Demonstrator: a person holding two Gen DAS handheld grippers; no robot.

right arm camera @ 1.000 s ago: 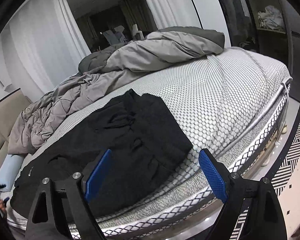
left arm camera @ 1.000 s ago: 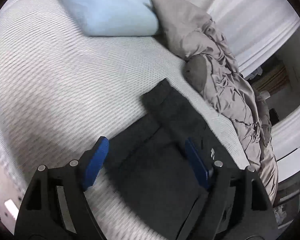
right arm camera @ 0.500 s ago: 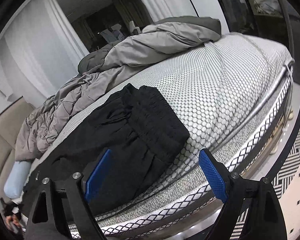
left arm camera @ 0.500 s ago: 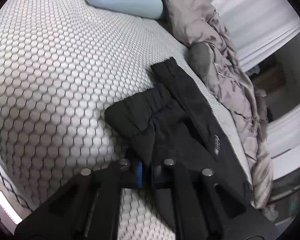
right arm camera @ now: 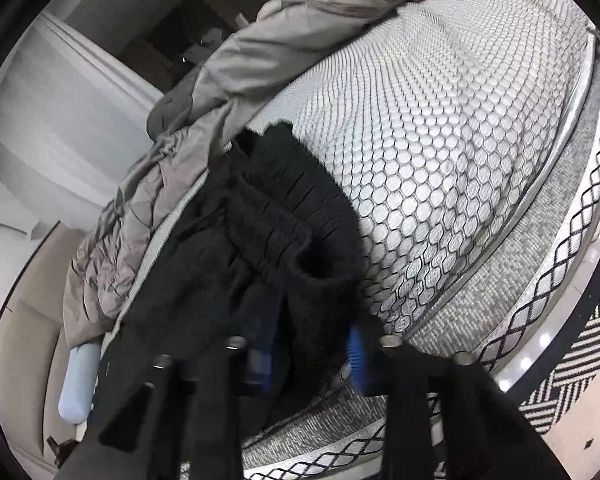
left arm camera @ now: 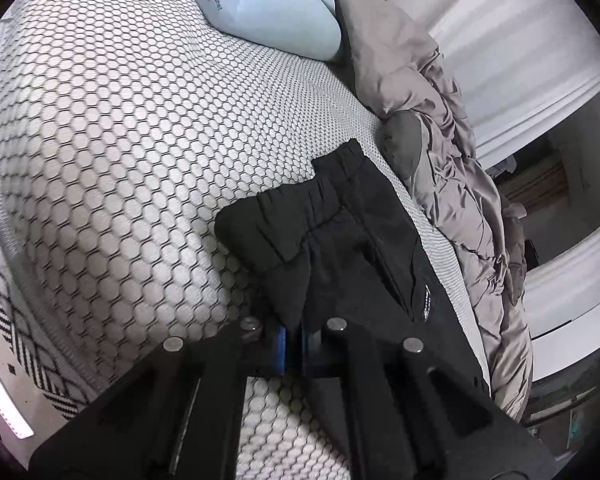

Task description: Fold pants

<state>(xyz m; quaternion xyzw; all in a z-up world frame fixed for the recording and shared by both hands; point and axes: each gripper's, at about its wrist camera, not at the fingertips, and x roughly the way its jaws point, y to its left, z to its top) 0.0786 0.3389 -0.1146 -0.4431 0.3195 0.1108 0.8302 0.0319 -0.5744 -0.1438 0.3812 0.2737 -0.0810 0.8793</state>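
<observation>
Black pants [left arm camera: 352, 248] lie on the honeycomb-patterned mattress [left arm camera: 120, 140]. In the left wrist view my left gripper [left arm camera: 294, 346] is shut on a corner of the pants at the leg cuffs, and the cloth bunches up from the blue pads. In the right wrist view the pants' elastic waistband [right arm camera: 292, 232] is bunched up in front of my right gripper [right arm camera: 312, 354]. Its blue pads stand partly closed with black cloth between them; the frame is blurred, so the grip is unclear.
A rumpled grey duvet [left arm camera: 452, 128] lies along the far side of the pants, also in the right wrist view [right arm camera: 228, 80]. A light blue pillow [left arm camera: 268, 4] sits at the head. The mattress edge [right arm camera: 540, 280] drops to a patterned floor [right arm camera: 572, 368].
My left gripper closed on the pants' cuff corner and lifted it slightly. My right gripper moved in onto the waistband and its pads narrowed around the cloth.
</observation>
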